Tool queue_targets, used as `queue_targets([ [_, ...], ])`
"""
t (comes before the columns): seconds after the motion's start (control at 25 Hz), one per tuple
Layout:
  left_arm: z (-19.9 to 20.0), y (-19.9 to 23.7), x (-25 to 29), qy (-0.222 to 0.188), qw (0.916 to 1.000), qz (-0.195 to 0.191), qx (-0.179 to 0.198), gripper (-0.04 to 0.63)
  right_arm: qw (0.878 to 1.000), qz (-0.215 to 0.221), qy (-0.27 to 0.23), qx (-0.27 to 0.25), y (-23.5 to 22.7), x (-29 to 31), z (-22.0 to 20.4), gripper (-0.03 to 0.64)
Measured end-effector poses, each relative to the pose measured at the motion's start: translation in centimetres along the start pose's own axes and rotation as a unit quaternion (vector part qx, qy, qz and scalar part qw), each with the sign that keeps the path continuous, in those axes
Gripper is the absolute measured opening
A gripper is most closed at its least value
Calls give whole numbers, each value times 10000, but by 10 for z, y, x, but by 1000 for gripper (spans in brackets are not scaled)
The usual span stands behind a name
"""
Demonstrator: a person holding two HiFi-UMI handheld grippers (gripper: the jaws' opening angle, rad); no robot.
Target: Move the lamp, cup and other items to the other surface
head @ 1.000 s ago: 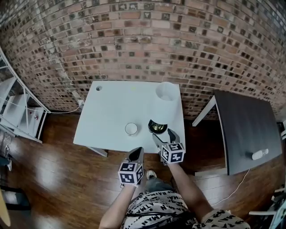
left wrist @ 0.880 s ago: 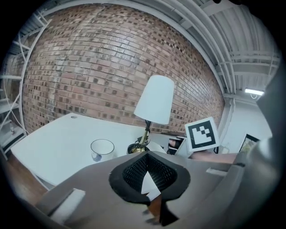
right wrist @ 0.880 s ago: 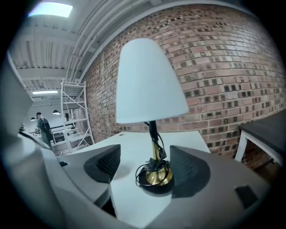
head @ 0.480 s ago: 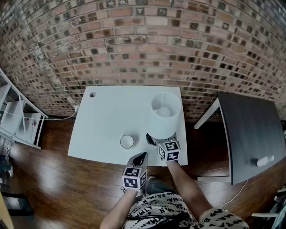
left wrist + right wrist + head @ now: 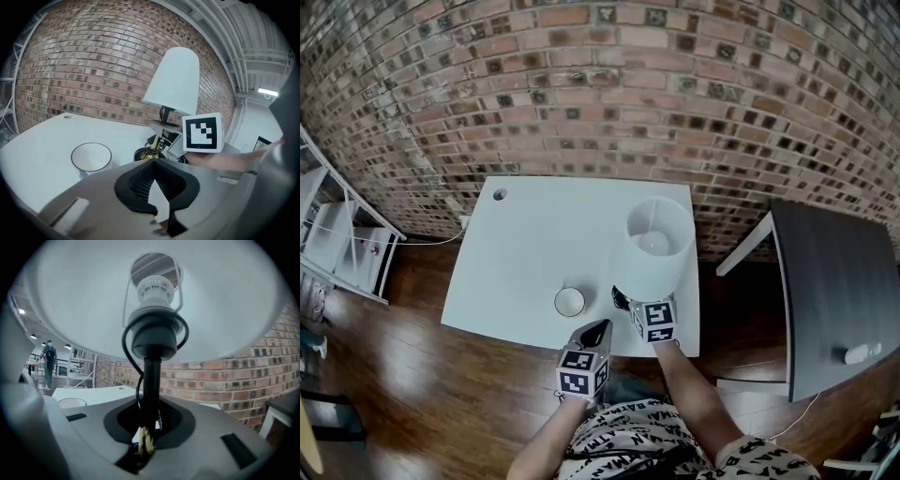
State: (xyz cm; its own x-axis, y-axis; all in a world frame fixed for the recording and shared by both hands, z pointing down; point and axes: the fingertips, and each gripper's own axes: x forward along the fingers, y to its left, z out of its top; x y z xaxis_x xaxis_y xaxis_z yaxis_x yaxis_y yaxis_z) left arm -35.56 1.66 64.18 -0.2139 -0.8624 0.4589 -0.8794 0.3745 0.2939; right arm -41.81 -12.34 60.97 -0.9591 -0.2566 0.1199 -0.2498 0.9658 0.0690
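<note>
A lamp with a white shade stands at the near right of the white table. My right gripper is shut on its black stem, just above the brass base. Its jaws have just been closing with the stem between them. The shade fills the top of the right gripper view. A white cup stands to the left of the lamp's base, also visible in the left gripper view. My left gripper hovers at the table's near edge with its jaws together and empty, short of the cup.
A dark table stands to the right across a gap, with a small white object on it. A metal shelf is at the far left. A brick wall runs behind the white table. Wooden floor surrounds both tables.
My right gripper went from open in front of the lamp's base to shut on its stem. The left gripper moved forward to the table's edge. The shade now looms larger in view.
</note>
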Motion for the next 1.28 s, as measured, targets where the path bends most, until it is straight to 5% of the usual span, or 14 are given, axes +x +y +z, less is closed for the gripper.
queue_targets([
  [0.76,35,-14,-21,-224,9997,-13,69,0,9999,-59,-70,138,-9,-30,66,46],
  [1.28,22,-152,-51,77,9911,-1095,760,0,9910,-1281,246,298,-62,-205,74,46],
])
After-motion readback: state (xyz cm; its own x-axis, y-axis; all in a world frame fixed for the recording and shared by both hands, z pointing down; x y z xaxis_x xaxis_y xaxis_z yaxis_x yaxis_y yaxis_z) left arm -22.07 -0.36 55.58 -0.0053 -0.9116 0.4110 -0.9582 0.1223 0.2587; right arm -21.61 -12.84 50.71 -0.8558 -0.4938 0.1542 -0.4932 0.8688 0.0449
